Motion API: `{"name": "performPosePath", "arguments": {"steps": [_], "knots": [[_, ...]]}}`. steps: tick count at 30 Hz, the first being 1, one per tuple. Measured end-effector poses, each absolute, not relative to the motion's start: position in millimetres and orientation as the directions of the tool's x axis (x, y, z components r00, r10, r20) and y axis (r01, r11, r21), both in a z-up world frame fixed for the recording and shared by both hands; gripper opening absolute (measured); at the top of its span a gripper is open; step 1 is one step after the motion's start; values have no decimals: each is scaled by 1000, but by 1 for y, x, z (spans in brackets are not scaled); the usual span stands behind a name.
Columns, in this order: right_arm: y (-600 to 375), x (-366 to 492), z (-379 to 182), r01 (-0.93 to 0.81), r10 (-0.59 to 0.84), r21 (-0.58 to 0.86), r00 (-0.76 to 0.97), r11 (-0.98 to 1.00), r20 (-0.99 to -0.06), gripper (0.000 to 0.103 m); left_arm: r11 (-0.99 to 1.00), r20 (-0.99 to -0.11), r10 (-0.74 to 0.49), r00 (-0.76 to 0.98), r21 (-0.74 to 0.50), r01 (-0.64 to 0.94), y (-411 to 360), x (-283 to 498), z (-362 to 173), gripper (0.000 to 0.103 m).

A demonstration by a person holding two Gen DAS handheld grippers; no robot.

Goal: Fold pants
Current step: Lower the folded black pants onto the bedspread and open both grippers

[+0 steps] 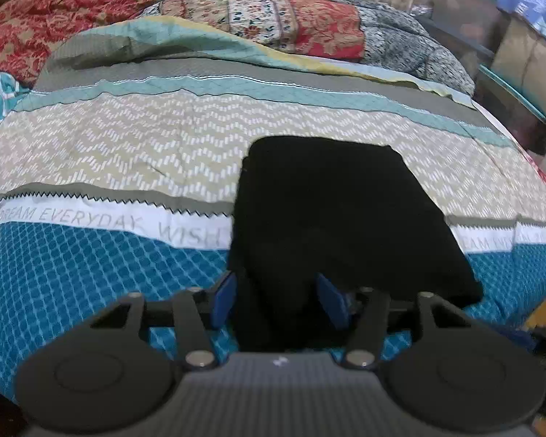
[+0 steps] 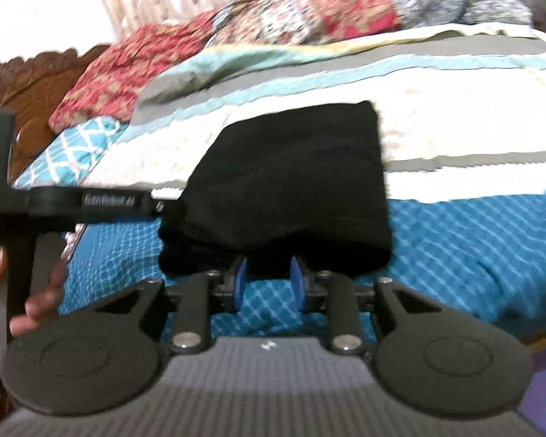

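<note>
The pants (image 1: pixel 338 218) lie folded small on the bed (image 1: pixel 109 255); both tongs (image 1: pixel 278 298) (image 2: pixel 268 280) gape empty; little seems left.

Striped bedspread (image 1: pixel 134 145); patchwork quilt (image 1: pixel 273 18)

1. Both views are evenly lit by soft indoor light; no hard shadows fall on the bedspread (image 1: pixel 109 138).
2. The black pants (image 1: pixel 331 211) show almost no fold detail.
3. The right wrist view is motion-blurred, and the pale band of the bedspread is washed out.
4. Fisheye distortion bends the edges, with dark corners.
</note>
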State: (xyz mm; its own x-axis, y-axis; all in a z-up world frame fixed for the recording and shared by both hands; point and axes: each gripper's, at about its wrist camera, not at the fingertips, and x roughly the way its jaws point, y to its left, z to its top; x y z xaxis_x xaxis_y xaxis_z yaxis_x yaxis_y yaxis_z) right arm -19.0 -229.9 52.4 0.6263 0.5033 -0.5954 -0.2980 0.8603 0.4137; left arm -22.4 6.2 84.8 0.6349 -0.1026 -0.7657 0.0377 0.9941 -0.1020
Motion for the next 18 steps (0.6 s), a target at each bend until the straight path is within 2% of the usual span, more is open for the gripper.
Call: {"name": "performPosePath", "arguments": {"steps": [4, 8, 10, 16, 18], "knots": [[-240, -28, 49, -228, 480, 447, 638, 865, -602, 34, 997, -769, -80, 634, -73, 37, -4, -37, 85, 63], [-241, -38, 47, -173, 463, 474, 642, 864, -611, 34, 998, -753, -55, 656, -53, 22, -8, -54, 91, 73], [-239, -44, 47, -157, 456, 479, 646, 864, -612, 36, 999, -743, -47, 667, -39, 27, -10, -61, 94, 73], [-244, -60, 47, -103, 435, 502, 664, 859, -609, 53, 1000, -736, -14, 677, -11, 9, -13, -79, 96, 73], [-249, -61, 46, -76, 424, 511, 668, 856, -611, 64, 1000, -740, 7, 672, 4, -5, -13, -83, 94, 78]]}}
